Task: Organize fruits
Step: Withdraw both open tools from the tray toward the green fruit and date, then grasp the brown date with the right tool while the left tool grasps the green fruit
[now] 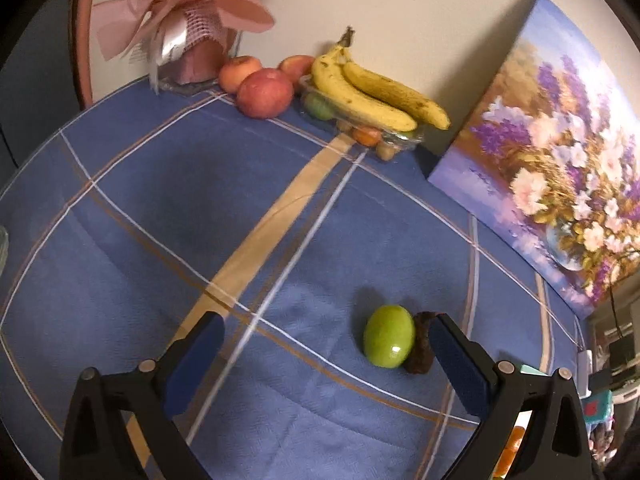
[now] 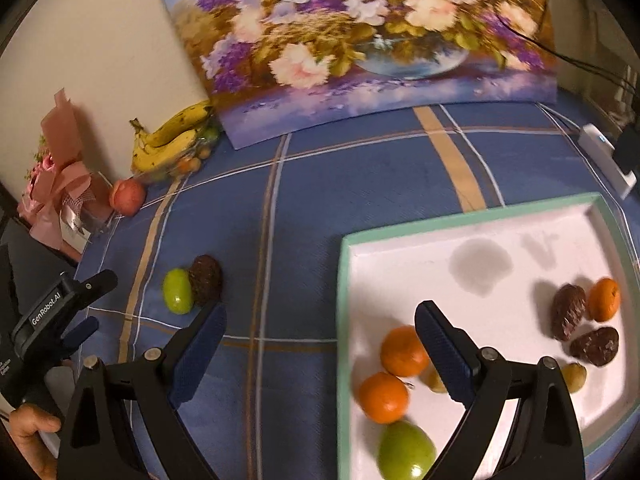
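L gripper (image 1: pixel 326 334) open, empty, near green fruit (image 1: pixel 389 336) touching brown fruit (image 1: pixel 420 342) on bench (image 1: pixel 160 200). R gripper (image 2: pixel 320 330) open over tray (image 2: pixel 346 280) edge.

left gripper (image 1: pixel 326 332) open above blue checked desk (image 1: pixel 168 208); green fruit (image 1: pixel 389 336) touching dark brown fruit (image 1: pixel 421 344) by right finger.

Covered by a blue tablecloth (image 1: pixel 160 184) crossed with white, brown and tan stripes. Backed by a plain cream wall (image 1: pixel 400 8), dimly and warmly lit. Leaning against that wall, a large flower painting (image 2: pixel 360 40) of pink, white and purple blooms in a glass vase. At the table's far corner, a pink wrapped bouquet (image 1: pixel 180 28). Beyond the table edge, possibly shelving (image 1: pixel 616 340), too blurred to tell. Near the painting, a white box (image 2: pixel 606 158) with dark cables.
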Motion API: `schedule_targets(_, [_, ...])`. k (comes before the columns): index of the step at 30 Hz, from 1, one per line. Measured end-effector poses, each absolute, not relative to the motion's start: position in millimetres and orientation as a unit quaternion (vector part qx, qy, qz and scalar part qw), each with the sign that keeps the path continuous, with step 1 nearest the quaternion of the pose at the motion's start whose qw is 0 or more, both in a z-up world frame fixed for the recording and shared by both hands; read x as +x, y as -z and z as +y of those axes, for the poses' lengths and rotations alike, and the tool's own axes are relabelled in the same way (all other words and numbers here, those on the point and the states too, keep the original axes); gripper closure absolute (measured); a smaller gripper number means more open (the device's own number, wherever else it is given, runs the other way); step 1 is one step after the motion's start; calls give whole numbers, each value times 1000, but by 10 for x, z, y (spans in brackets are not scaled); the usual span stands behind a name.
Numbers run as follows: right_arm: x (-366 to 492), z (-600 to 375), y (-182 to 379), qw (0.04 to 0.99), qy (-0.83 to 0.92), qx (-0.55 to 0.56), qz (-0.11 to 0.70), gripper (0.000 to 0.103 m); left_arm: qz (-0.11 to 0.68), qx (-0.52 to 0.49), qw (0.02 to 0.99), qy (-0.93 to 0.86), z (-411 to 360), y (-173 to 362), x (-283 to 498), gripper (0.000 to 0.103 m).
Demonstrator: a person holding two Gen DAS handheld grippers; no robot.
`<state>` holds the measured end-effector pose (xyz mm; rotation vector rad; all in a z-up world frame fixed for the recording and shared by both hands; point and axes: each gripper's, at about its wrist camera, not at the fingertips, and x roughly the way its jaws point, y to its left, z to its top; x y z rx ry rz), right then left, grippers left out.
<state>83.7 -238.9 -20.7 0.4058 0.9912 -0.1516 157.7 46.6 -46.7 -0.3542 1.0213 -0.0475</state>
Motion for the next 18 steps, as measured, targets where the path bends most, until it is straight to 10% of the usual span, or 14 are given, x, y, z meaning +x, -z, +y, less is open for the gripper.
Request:
schedule_targets(10, [1344,-2080,386,840,46,205,499,9,468,-191,862,35,645,481,1761,0])
schedule_targets(18, [1684,-1862,631,820,16,235,521,31,485,-179,856,17,711,555,1890,1])
